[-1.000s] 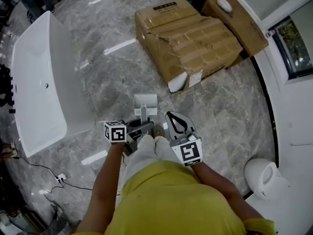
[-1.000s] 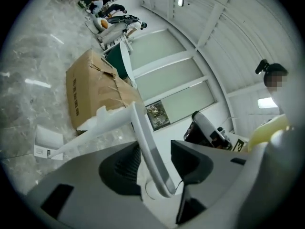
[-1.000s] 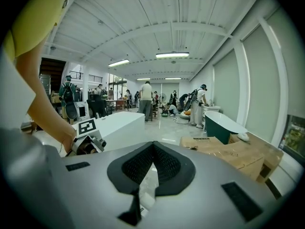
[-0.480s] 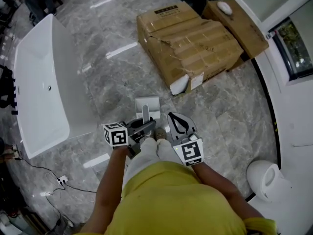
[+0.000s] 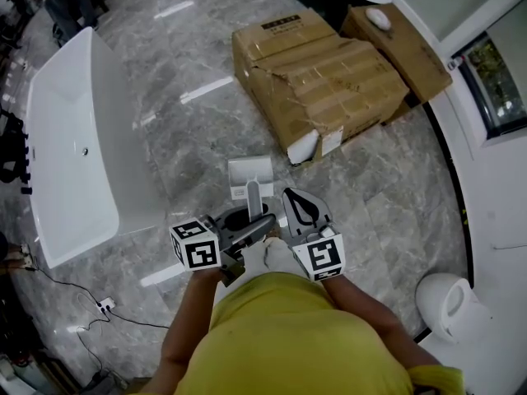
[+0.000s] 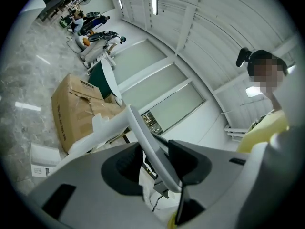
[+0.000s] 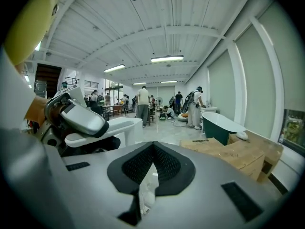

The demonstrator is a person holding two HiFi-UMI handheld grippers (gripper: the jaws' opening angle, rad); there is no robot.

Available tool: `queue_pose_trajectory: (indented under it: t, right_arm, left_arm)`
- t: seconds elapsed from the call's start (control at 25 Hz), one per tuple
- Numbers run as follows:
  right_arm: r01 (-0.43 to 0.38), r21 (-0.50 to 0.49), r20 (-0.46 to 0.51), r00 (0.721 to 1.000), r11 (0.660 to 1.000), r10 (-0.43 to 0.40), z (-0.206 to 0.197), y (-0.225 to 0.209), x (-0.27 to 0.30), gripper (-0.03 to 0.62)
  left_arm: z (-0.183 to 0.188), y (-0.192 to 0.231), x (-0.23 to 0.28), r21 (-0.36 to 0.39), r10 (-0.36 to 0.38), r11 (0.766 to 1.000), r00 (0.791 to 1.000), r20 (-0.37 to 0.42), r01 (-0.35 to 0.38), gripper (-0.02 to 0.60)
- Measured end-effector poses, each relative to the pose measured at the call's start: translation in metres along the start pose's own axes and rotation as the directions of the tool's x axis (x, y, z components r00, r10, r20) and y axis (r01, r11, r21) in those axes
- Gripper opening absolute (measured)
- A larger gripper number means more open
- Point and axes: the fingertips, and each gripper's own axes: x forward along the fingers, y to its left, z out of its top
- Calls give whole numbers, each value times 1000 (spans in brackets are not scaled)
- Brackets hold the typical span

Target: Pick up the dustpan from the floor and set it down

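Grey marble floor (image 5: 206, 130). At frame centre the left tool (image 5: 257, 223) pinches the dustpan (image 5: 249, 174) by its handle, pan hanging forward for carrying — jaws now opening. The right tool (image 5: 301, 207) is closed, empty.

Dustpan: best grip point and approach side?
Take the dustpan by its long slim handle, near the free end, coming in from the side so the jaws close across its narrow width. The scoop is broad and flat, too wide for them. The left gripper has the handle between its jaws that way now, though they are opening.
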Motion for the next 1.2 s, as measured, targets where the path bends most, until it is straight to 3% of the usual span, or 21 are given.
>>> queue_pose_trajectory:
  t: [0.24, 0.56, 1.2]
  right_arm:
    - [15, 8, 11, 1000, 1000, -15, 5, -3, -3, 11]
    - [32, 10, 23, 999, 999, -32, 12, -6, -6, 11]
    - [50, 21, -14, 999, 999, -50, -4, -16, -3, 11]
  left_arm:
    - [13, -12, -4, 48, 7, 999, 1000, 6, -7, 166]
    - [24, -17, -1, 50, -11, 999, 1000, 20, 10, 167]
    - [6, 45, 18, -25, 12, 1000, 1000, -22, -13, 167]
